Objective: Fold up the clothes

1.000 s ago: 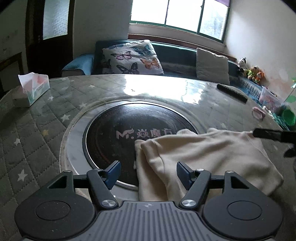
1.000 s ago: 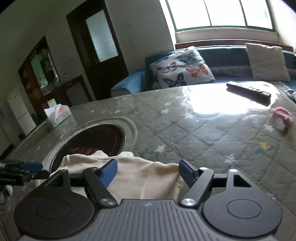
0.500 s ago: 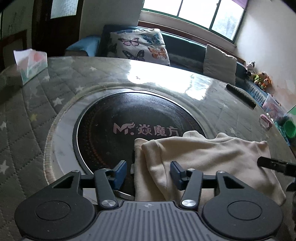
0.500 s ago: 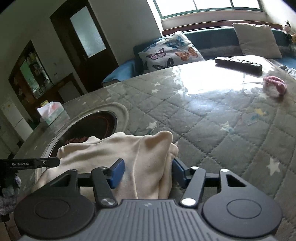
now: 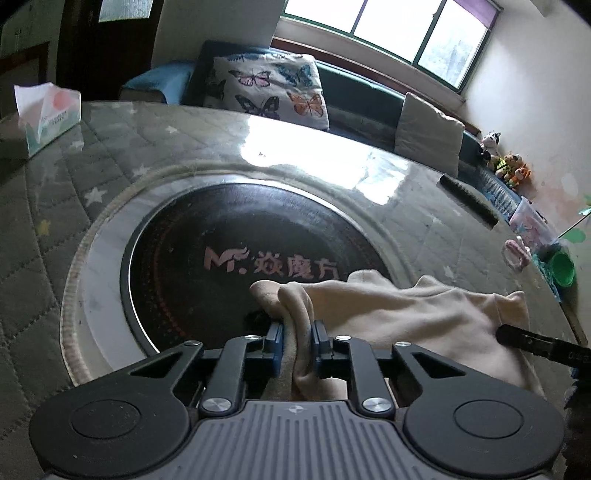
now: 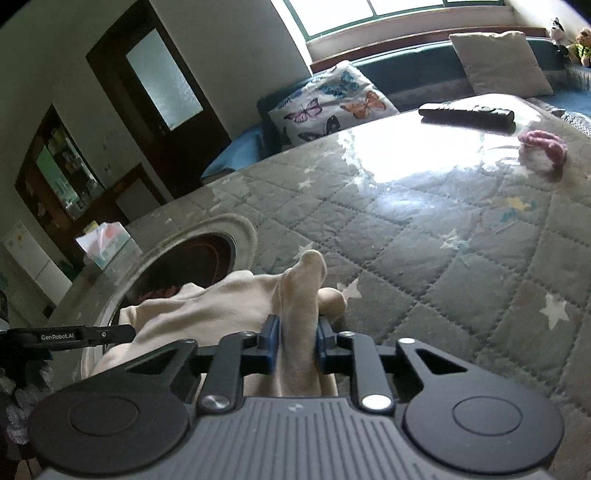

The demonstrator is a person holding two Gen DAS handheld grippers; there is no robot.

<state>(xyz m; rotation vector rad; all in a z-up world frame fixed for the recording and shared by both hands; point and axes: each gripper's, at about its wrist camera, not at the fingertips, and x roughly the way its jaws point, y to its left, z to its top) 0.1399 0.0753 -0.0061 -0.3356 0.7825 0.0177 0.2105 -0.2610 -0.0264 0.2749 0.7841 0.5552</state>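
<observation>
1. The left tongs (image 5: 297, 343) sit at the bottom centre of the left wrist view, their blue pads closing on a bunched fold of the cream garment (image 5: 406, 314), which fills the narrow gap between them
2. The right tongs (image 6: 297, 341) sit at the bottom centre of the right wrist view, likewise closing, with a pinched ridge of the same garment (image 6: 207, 310) standing up between the pads
3. The cream garment lies on the table (image 5: 55, 221), partly over the dark round hotplate (image 5: 221, 236) set into its middle; in the left wrist view it stretches from the tongs toward the lower right of the frame, where the black finger of the other tongs reaches it at the right edge
4. In the right wrist view the cloth spreads from the tongs to the lower left, and a black finger marked with white lettering comes in from the left edge to meet it
5. The table has a grey quilted cover with pale stars under a glossy sheet that reflects the window (image 5: 391, 29)
6. A tissue box (image 5: 48, 114) stands on the table at the upper left of the left wrist view
7. A black remote control (image 6: 467, 112) and a pink knitted item (image 6: 541, 149) lie on the table at the upper right of the right wrist view, well apart from the garment
8. Beyond the table a butterfly-print cushion (image 5: 269, 88) and a plain pale cushion (image 5: 428, 134) rest on a dark sofa
</observation>
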